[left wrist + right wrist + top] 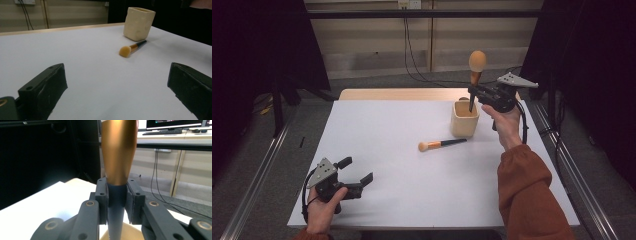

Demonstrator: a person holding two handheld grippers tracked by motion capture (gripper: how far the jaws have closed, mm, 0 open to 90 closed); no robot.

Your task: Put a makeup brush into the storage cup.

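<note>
A large makeup brush [476,67] with a tan head, copper ferrule and black handle stands upright, its handle end dipping into a cream cup [464,119]. My right gripper [472,92] is shut on its black handle [116,202], just below the copper ferrule [119,152], above the cup's rim [125,235]. A smaller brush [441,145] lies flat on the white table just left of the cup; the left gripper view shows this brush [131,48] in front of the cup [138,23]. My left gripper [359,172] rests open near the front left corner, nothing between its jaws.
The white table [402,165] has a wooden strip along its far edge. Black curtains stand at both sides, and cables hang on the wall behind. Metal rails run along the floor left and right of the table.
</note>
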